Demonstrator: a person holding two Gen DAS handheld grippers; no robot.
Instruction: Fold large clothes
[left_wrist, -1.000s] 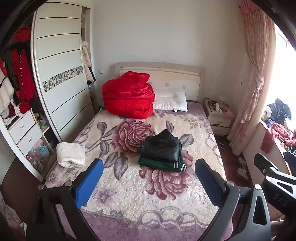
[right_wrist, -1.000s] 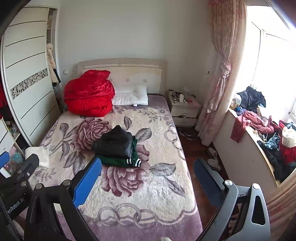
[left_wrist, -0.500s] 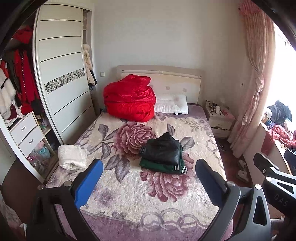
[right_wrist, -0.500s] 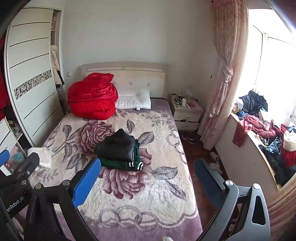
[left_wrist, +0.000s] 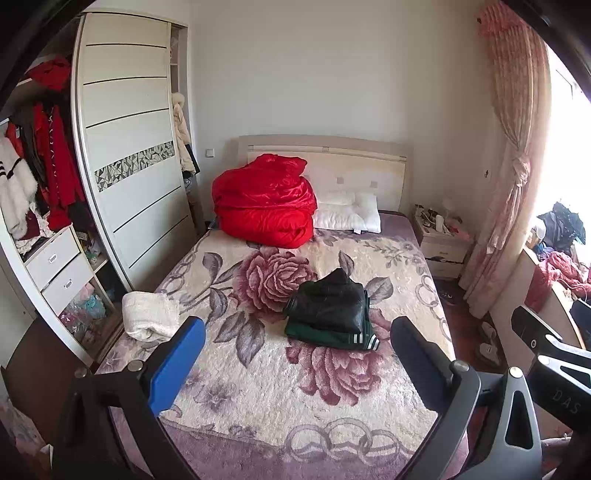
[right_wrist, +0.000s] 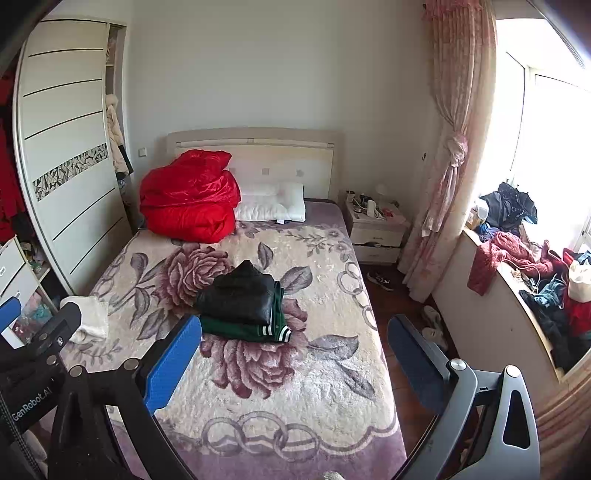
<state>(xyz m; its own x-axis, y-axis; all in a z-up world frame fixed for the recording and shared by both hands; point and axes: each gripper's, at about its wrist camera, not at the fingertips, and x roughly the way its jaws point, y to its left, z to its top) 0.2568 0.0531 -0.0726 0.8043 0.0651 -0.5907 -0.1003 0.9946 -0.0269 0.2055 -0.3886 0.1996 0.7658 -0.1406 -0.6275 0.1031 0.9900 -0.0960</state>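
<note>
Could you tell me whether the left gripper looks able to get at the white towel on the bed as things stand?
Probably yes: the left gripper is open, and nothing lies between it and the white towel.

"DAS" on the right gripper (left_wrist: 554, 369); "GenRobot.AI" on the left gripper (right_wrist: 33, 350).

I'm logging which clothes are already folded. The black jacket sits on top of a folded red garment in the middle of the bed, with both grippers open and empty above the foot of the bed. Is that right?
Not quite: the garment under the black jacket is dark green with white stripes, not red, as the left wrist view shows. The rest holds: the stack is mid-bed, and the left gripper and right gripper are open and empty.
</note>
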